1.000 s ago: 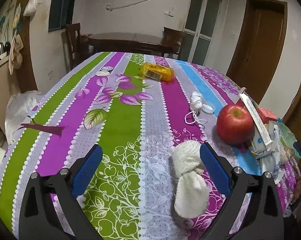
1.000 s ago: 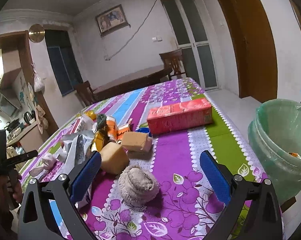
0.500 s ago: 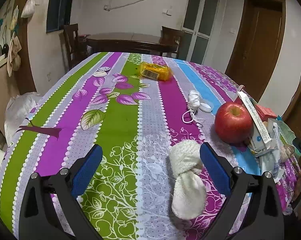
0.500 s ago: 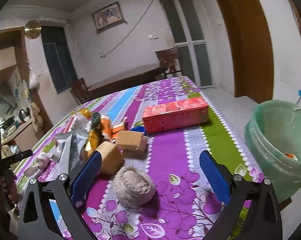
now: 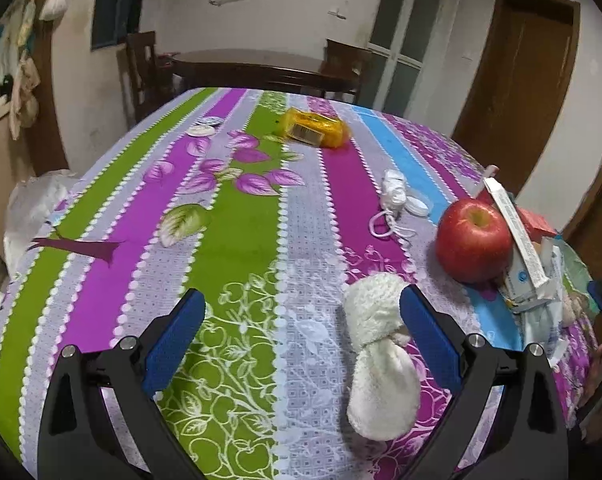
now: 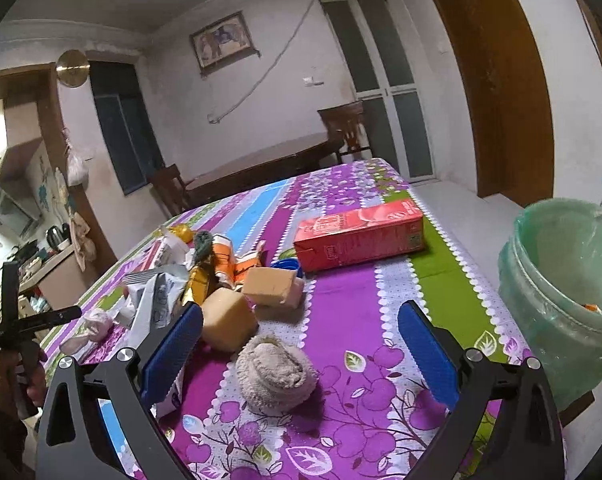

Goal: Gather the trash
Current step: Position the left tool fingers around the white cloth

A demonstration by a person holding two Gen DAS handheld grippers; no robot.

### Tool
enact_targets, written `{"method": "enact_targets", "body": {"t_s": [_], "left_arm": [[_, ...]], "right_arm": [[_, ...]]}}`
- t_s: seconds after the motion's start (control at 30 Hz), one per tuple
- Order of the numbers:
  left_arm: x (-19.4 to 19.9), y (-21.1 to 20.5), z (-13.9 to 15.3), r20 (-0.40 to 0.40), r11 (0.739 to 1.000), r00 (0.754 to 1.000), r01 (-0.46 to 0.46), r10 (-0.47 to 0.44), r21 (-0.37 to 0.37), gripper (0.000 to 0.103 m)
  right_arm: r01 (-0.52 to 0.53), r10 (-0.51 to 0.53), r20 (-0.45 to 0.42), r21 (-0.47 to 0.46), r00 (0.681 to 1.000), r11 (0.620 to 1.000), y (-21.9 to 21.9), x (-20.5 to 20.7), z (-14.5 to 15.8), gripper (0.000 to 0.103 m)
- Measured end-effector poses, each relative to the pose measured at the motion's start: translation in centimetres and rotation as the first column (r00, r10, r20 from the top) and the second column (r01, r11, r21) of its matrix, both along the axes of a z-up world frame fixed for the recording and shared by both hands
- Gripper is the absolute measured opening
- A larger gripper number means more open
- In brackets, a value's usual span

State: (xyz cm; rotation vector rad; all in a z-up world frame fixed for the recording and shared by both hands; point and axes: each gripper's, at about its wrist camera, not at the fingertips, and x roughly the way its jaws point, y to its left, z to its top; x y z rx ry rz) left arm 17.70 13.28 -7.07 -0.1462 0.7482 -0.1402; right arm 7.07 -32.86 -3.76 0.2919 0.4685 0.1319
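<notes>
My left gripper (image 5: 299, 334) is open and empty over the striped floral tablecloth (image 5: 241, 240). A white knotted cloth bundle (image 5: 379, 364) lies between its fingers, close to the right finger. A yellow wrapper (image 5: 315, 132) lies far back. A heap of wrappers and a white box (image 5: 529, 264) sits right of a red apple (image 5: 473, 240). My right gripper (image 6: 299, 344) is open and empty above a rolled beige cloth (image 6: 277, 372). Two tan blocks (image 6: 247, 304), crumpled wrappers (image 6: 161, 292) and a red carton (image 6: 361, 240) lie beyond it. A green-lined trash bin (image 6: 565, 292) stands at the right.
A white string and a small lid (image 5: 397, 204) lie left of the apple. Two small round lids (image 5: 205, 126) lie far left. A dark wooden table with chairs (image 5: 261, 68) stands behind. The other hand-held gripper (image 6: 17, 320) shows at the left edge of the right wrist view.
My left gripper has shifted slightly right, so the white bundle now sits nearer its right finger. My right gripper has tilted a little; the rolled cloth stays between its fingers.
</notes>
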Motion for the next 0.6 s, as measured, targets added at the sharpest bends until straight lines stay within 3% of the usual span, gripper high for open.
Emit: {"method": "enact_targets", "body": {"t_s": [0.37,0.4,0.43,0.47,0.53,0.6], "left_arm": [[-0.2,0.0,0.0,0.005,1.0,1.0,-0.005,0.005,0.005,0.095],[-0.1,0.1,-0.2,-0.002,1.0,1.0,0.0,0.0,-0.012,0.096],[0.2,0.2,-0.6,-0.038,0.997,0.999,0.007,-0.01,-0.076,0.096],[0.3,0.0,-0.4,-0.038,0.995,0.999,0.011,-0.015,-0.094,0.096],[0.0,-1.3,0.4,0.015,1.0,1.0,0.014,-0.014,0.0,0.097],[0.8,-2.0,-0.6,-0.057,0.998,0.998,0.037,-0.035,0.041,0.097]], "right_arm": [[0.072,-0.072,0.015,-0.032,0.997,0.997,0.0,-0.4,0.2,0.098],[0.112,-0.108,0.056,-0.075,0.993,0.991,0.1,-0.7,0.5,0.098],[0.163,-0.152,0.084,-0.145,0.985,0.976,0.3,-0.6,0.2,0.098],[0.189,-0.179,0.091,-0.12,0.98,0.975,-0.4,-0.4,0.5,0.098],[0.158,-0.157,0.024,-0.057,0.987,0.986,-1.2,0.7,0.0,0.098],[0.138,-0.136,0.039,-0.075,0.99,0.988,-0.6,0.5,0.0,0.098]]}}
